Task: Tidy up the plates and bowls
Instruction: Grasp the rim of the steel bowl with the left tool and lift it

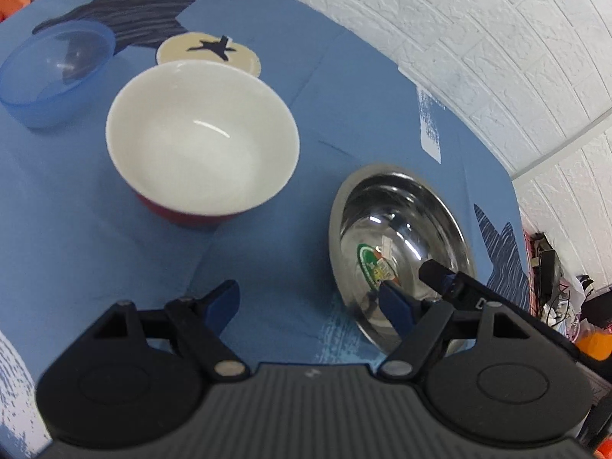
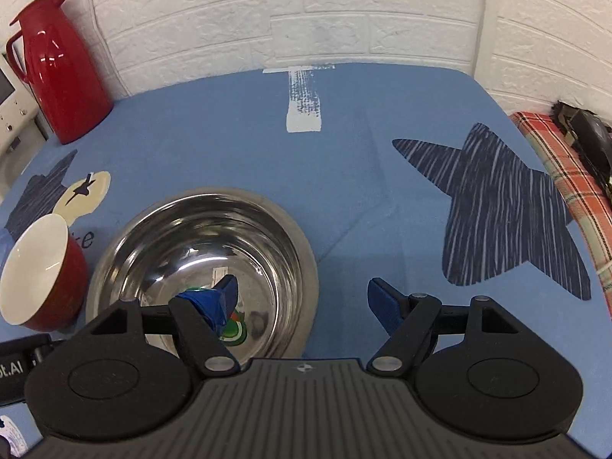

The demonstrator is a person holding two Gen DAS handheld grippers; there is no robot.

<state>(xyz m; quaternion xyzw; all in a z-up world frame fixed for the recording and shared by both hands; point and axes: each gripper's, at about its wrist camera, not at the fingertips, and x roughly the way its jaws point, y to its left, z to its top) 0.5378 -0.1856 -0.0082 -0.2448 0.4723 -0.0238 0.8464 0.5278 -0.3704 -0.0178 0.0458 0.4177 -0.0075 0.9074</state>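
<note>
Steel bowl (image 2: 202,267) is straddled at its rim by the spread right gripper (image 2: 302,302). Left gripper (image 1: 310,306) is spread too, red bowl (image 1: 202,149) ahead. Blue bowl (image 1: 53,72) is seen only in the left view, jug (image 2: 61,65) fully only in the right.

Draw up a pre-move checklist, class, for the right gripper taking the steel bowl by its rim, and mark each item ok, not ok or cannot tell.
1. Right gripper open: ok.
2. Its fingers straddle the near rim of the steel bowl, one over the inside, one outside: ok.
3. Steel bowl holds nothing but a sticker: ok.
4. Red bowl clear of the steel bowl: cannot tell; they look close in the right wrist view.
5. Left gripper open and holding nothing: ok.
6. Blue bowl out of the way: ok.
</note>
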